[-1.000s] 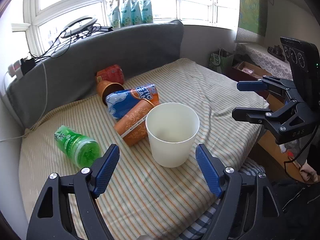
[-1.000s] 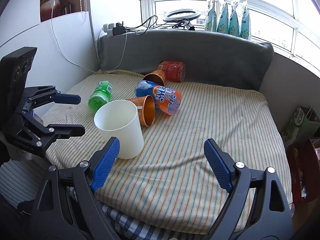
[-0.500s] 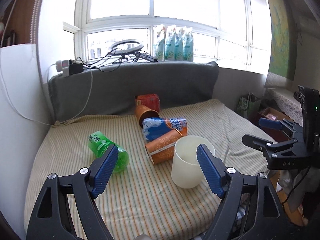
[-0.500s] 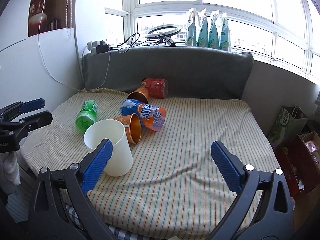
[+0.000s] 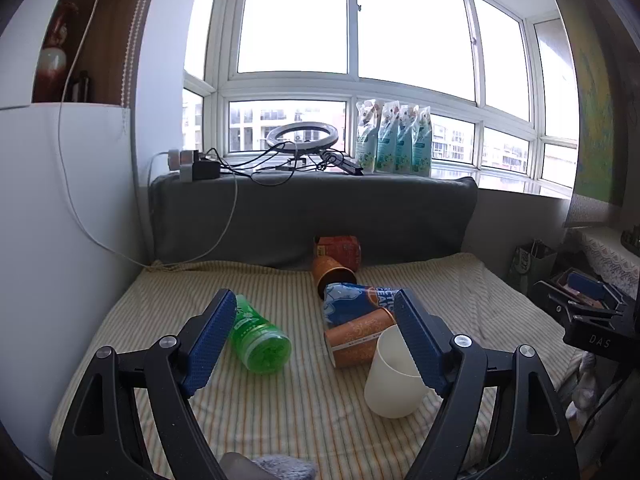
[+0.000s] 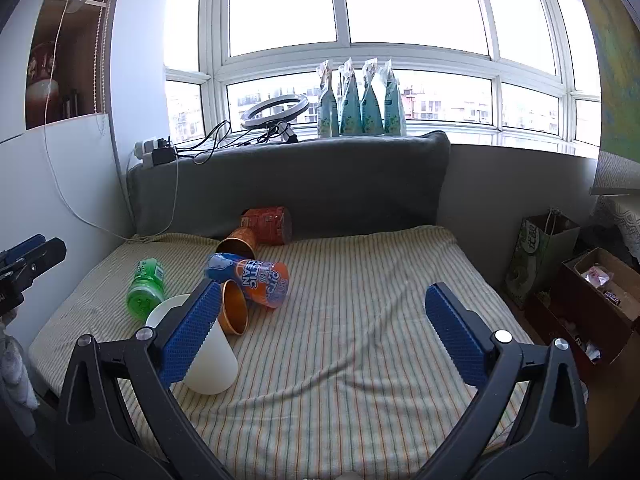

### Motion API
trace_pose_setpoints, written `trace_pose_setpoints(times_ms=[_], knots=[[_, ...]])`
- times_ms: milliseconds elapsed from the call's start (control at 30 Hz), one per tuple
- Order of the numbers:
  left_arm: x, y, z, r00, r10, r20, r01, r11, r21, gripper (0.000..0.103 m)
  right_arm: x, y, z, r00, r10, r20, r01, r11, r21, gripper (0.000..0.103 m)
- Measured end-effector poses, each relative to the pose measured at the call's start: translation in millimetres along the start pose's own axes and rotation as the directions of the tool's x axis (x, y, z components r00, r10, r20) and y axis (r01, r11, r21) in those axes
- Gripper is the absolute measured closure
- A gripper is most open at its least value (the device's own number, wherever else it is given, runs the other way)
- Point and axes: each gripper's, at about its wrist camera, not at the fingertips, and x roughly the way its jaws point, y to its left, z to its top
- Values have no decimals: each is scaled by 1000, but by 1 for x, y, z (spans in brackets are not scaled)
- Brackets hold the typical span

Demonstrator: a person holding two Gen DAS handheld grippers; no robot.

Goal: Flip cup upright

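A white cup [image 5: 394, 384] stands upright, mouth up, on the striped bed near its front edge; it also shows in the right wrist view [image 6: 208, 360], partly behind a finger. My left gripper [image 5: 316, 340] is open and empty, pulled back above the bed. My right gripper [image 6: 324, 332] is open and empty, also back from the cup. The right gripper shows at the right edge of the left wrist view [image 5: 588, 312]; the left gripper shows at the left edge of the right wrist view [image 6: 28, 256].
Lying on the striped bed [image 6: 360, 280]: a green bottle [image 5: 258, 338], two orange cups [image 5: 360, 336] [image 5: 332, 274], a blue-orange can [image 6: 256, 280], a red can [image 6: 268, 220]. Grey backrest [image 5: 312, 216] behind. Boxes and a bag [image 6: 540, 256] stand right of the bed.
Both grippers have drawn back and tilted up from the white cup, which stays upright on the bed. The window now fills the upper views.
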Motion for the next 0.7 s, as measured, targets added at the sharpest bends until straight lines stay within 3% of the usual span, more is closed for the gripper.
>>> trace_pose_setpoints(times_ms=[233,700], knots=[[-4,2,6,999,20,38,-19,1000,-11,19,-4,0,5,997,-48,54,49,999,-4,0],[-2,2,5,999,20,30,-19,1000,-9,19,2,4,4,997,-57,43,57,998,2,0]])
